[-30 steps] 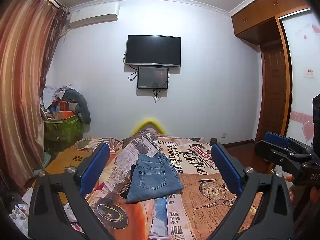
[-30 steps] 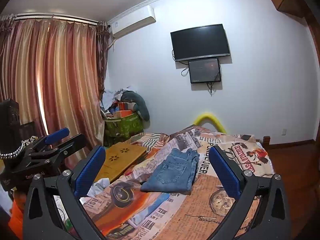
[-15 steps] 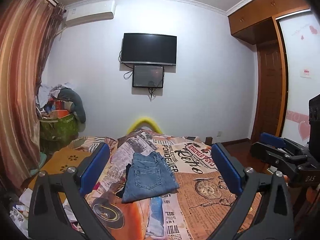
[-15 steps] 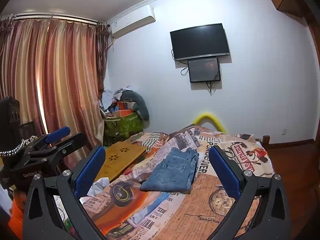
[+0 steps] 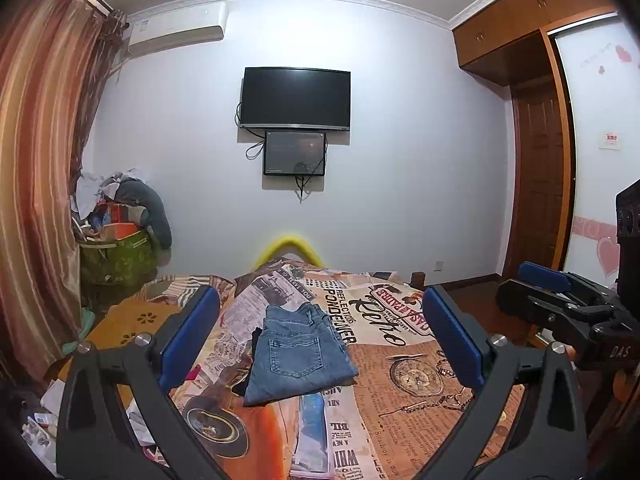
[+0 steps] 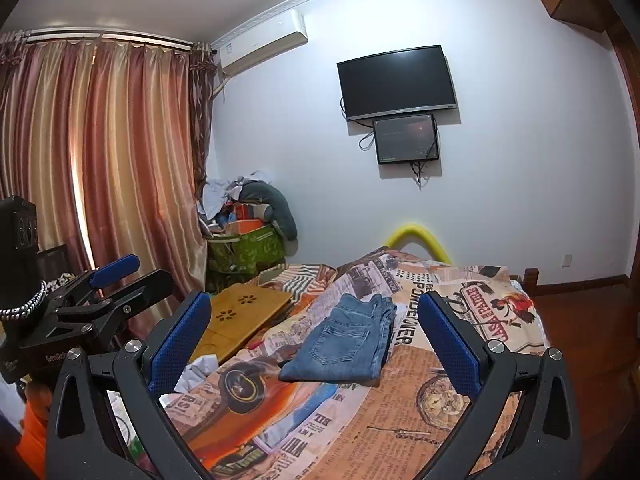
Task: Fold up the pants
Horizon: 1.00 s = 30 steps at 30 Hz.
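While folded jeans [image 5: 298, 354] lie flat, bedspread [image 5: 400, 380] reads "Retro", "REFLECTIONS".

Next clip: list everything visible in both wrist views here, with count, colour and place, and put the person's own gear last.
Folded denim jeans: one, blue, lying on the bed, back pocket up.
Newspaper-print bedspread: one, orange and cream, covering the bed.
Wall-mounted television: one, black, on the far wall.
Smaller dark screen: one, directly under the television.
Air conditioner: one, white, high on the wall.
Striped curtains: reddish-gold, on the left.
Green storage bag piled with clothes: one, in the corner by the curtains.
Wooden lap table: one, light brown, beside the bed.
Wooden wardrobe: one, brown, on the right.
Left gripper: black with blue pads, open, above the bed.
Right gripper: same, open.
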Each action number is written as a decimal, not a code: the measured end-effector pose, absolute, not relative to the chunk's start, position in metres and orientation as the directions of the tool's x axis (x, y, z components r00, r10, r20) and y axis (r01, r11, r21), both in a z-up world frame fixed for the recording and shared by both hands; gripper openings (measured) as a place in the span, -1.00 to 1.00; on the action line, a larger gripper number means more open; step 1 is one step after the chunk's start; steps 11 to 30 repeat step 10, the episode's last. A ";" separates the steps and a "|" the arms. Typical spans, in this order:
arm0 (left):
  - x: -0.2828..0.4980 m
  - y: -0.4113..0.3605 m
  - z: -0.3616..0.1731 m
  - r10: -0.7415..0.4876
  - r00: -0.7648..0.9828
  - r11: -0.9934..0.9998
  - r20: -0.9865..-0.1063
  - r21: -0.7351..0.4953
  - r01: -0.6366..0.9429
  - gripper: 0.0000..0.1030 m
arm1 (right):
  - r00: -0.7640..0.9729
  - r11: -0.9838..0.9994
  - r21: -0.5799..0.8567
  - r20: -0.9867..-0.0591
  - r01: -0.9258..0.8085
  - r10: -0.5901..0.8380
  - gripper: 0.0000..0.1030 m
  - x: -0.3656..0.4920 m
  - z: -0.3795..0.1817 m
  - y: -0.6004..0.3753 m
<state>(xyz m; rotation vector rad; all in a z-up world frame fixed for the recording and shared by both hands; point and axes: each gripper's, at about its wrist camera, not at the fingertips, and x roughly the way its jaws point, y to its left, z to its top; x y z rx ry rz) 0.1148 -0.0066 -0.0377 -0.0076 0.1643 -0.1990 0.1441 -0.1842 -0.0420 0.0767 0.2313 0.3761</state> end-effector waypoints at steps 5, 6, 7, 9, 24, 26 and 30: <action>0.115 -0.005 -0.037 -0.201 0.966 0.980 -0.163 -0.026 0.199 0.99 | 0.905 0.928 0.116 -0.209 -0.354 0.371 1.00 0.144 -0.042 -0.184; 0.115 -0.005 -0.038 -0.201 0.966 0.979 -0.163 -0.026 0.200 0.99 | 0.904 0.928 0.116 -0.210 -0.354 0.372 1.00 0.144 -0.042 -0.184; 0.115 -0.005 -0.038 -0.202 0.966 0.979 -0.162 -0.027 0.200 0.99 | 0.904 0.928 0.116 -0.211 -0.354 0.371 1.00 0.144 -0.042 -0.184; 0.115 -0.005 -0.038 -0.204 0.965 0.979 -0.162 -0.027 0.203 0.99 | 0.904 0.928 0.117 -0.211 -0.354 0.371 1.00 0.144 -0.043 -0.184; 0.115 -0.005 -0.038 -0.203 0.966 0.979 -0.162 -0.027 0.202 0.99 | 0.904 0.928 0.117 -0.212 -0.354 0.371 1.00 0.144 -0.043 -0.184; 0.115 -0.005 -0.038 -0.203 0.966 0.979 -0.162 -0.027 0.202 0.99 | 0.904 0.928 0.117 -0.212 -0.354 0.371 1.00 0.144 -0.043 -0.184; 0.115 -0.005 -0.038 -0.203 0.966 0.979 -0.162 -0.027 0.202 0.99 | 0.904 0.928 0.117 -0.212 -0.354 0.371 1.00 0.144 -0.043 -0.184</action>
